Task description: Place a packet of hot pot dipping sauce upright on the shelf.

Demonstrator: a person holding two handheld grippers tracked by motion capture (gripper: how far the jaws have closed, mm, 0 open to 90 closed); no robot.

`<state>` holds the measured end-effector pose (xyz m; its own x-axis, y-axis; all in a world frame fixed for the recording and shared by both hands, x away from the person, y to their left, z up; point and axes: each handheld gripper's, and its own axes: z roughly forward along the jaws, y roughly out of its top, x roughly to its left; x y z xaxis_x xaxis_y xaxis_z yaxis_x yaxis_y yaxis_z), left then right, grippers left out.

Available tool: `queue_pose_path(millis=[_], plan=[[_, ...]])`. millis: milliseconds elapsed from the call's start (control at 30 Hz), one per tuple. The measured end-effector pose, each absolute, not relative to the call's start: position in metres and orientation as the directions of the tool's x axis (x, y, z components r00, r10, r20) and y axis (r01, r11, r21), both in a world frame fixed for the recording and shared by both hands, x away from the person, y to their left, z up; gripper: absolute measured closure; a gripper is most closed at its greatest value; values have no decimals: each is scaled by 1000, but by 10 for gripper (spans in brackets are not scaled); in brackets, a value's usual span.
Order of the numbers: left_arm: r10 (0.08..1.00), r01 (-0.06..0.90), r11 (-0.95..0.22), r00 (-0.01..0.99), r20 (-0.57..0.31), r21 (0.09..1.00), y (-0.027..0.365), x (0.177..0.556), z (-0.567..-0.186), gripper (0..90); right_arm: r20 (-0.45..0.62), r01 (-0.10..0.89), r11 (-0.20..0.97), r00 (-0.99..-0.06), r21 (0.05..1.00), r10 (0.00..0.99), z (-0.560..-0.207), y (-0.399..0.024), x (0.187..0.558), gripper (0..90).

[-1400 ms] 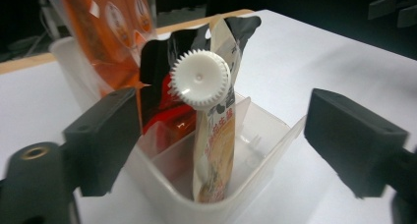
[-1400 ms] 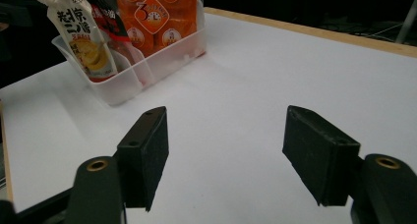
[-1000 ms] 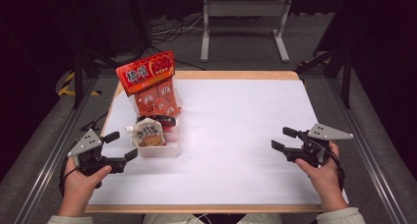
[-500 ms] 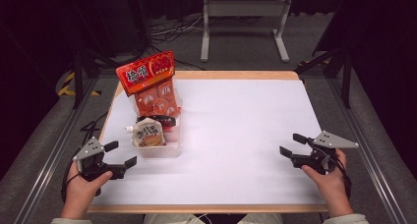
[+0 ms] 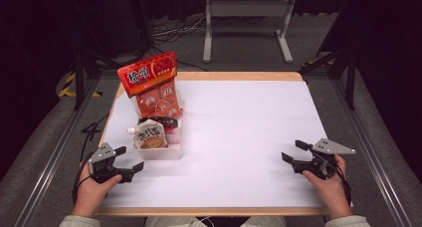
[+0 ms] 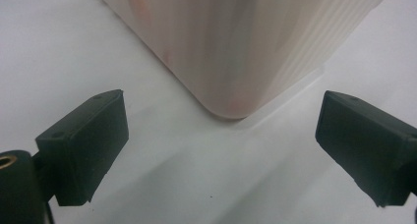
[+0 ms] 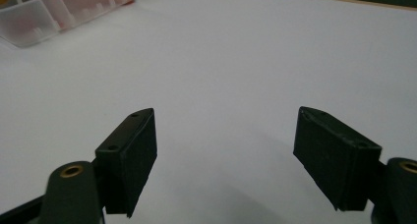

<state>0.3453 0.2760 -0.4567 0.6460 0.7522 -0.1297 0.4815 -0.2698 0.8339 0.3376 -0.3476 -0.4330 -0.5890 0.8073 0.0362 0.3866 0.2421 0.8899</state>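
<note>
1. Jaws of both grippers stand apart with nothing between them: the left gripper (image 5: pixel 128 158) sits at the lower left of the high view, the right gripper (image 5: pixel 293 152) at the lower right; the right one's jaws have just been opening.
2. Nearest the left gripper, left of centre, a clear plastic bin (image 5: pixel 159 152) rests on the white table (image 5: pixel 239 137), its rounded corner (image 6: pixel 223 103) just ahead of the spread jaws but untouched.
3. Inside it a small spouted pouch (image 5: pixel 149 135) stands in front, and a tall red snack bag (image 5: pixel 152 80) rises behind.
4. Judging by this, no handling has begun; reaching, gripping and moving any packet all remain.
</note>
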Motion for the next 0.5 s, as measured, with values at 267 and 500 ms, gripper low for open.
queue_pose_path(millis=[267, 500], plan=[[749, 478, -261, 649, -137, 838, 276, 345, -456, 71, 53, 402, 233, -587, 885, 808, -438, -348, 338, 254], [748, 473, -253, 649, -139, 844, 277, 344, -453, 72, 57, 402, 228, -585, 887, 809, -437, -348, 338, 253]])
